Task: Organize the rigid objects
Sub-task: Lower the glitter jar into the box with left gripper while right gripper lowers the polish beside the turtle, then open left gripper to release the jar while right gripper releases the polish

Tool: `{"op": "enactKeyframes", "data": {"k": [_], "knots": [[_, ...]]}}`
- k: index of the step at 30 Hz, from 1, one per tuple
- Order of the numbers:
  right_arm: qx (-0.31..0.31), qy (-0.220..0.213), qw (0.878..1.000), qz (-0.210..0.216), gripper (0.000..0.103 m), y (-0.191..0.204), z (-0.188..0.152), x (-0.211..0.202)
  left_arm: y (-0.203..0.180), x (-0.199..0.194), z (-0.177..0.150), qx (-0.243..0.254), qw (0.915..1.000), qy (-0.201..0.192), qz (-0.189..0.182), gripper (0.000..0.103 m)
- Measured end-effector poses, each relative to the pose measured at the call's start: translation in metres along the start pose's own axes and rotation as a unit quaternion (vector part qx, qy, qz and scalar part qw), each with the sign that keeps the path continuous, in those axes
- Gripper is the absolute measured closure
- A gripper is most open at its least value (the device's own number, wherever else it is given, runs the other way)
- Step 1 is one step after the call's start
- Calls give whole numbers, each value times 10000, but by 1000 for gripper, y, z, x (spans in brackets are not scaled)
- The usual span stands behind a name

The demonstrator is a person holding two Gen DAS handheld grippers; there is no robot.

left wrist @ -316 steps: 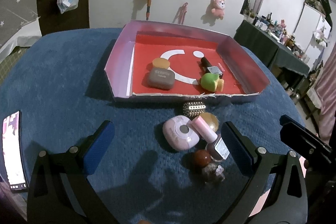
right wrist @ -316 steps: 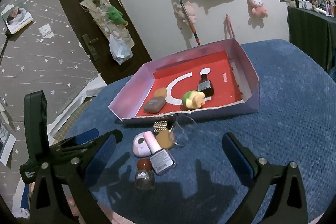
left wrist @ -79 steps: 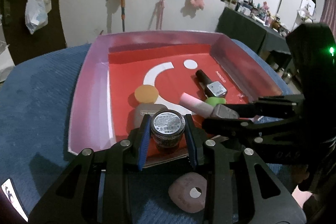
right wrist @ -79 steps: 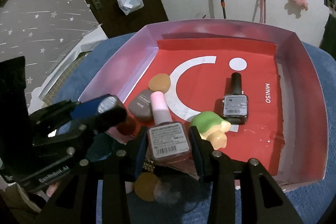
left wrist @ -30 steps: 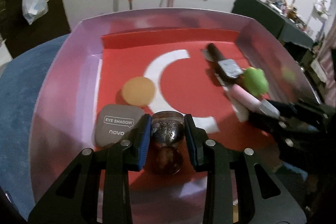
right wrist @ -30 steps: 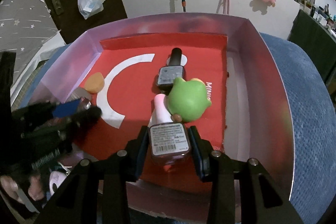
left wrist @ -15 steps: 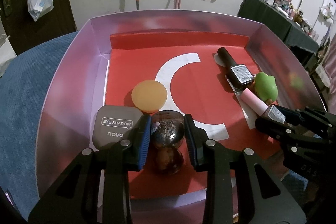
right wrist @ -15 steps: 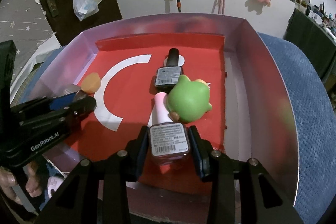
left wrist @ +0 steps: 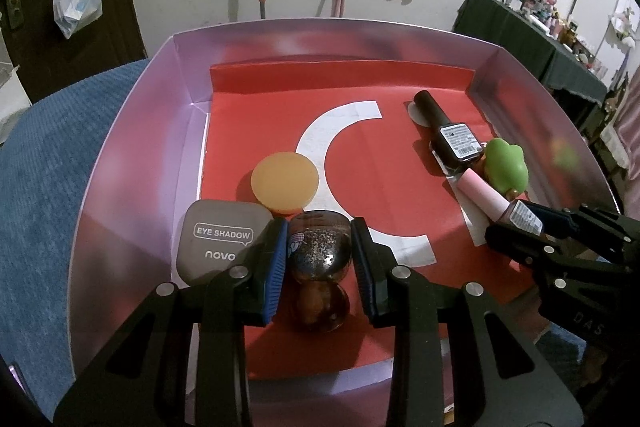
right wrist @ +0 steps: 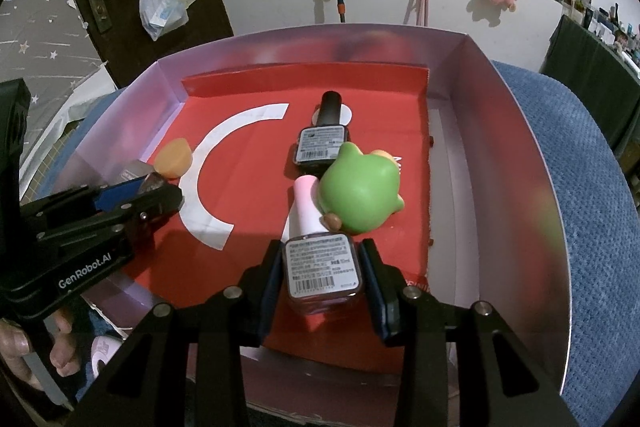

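Left gripper (left wrist: 319,255) is clamped on the brown bottle (left wrist: 319,251), which lies near the tray's (left wrist: 132,155) front edge, just beside the eyeshadow case (left wrist: 218,235) and the orange disc (left wrist: 285,182). Right gripper (right wrist: 322,265) is clamped on the pink bottle (right wrist: 320,259), which touches the green toy (right wrist: 360,195) toward the tray's right side. The black bottle (right wrist: 322,143) lies behind them.

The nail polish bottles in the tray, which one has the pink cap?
The pink-capped bottle, gripped by the right tool beside the green frog toy. The other labelled bottle farther back has a black cap and lies free.
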State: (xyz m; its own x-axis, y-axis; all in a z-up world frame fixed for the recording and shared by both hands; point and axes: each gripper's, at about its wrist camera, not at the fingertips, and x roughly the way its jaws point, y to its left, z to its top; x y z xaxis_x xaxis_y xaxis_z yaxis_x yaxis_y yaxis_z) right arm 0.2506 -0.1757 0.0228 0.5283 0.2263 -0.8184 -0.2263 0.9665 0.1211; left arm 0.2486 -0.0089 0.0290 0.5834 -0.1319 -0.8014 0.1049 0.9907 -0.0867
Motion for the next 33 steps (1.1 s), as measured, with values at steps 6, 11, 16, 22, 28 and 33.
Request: {"op": "enactKeyframes", "data": {"k": [6, 11, 16, 22, 28, 33], "knots": [[42, -9, 10000, 30, 62, -2, -1, 0, 2, 0, 0, -5, 10000, 6, -2, 73], [71, -15, 10000, 43, 62, -3, -1, -1, 2, 0, -1, 17, 10000, -14, 51, 73], [103, -24, 9999, 76, 62, -3, 0, -2, 1, -6, -3, 36, 10000, -77, 23, 65], [103, -120, 9998, 106, 60, -2, -1, -10, -4, -21, -4, 154, 9994, -300, 78, 34], [118, -169, 9997, 137, 53, -2, -3, -16, -2, -33, -4, 96, 9993, -373, -9, 28], [162, -276, 9990, 300, 42, 1, -8, -29, -5, -47, -7, 140, 9986, -517, -52, 22]]}}
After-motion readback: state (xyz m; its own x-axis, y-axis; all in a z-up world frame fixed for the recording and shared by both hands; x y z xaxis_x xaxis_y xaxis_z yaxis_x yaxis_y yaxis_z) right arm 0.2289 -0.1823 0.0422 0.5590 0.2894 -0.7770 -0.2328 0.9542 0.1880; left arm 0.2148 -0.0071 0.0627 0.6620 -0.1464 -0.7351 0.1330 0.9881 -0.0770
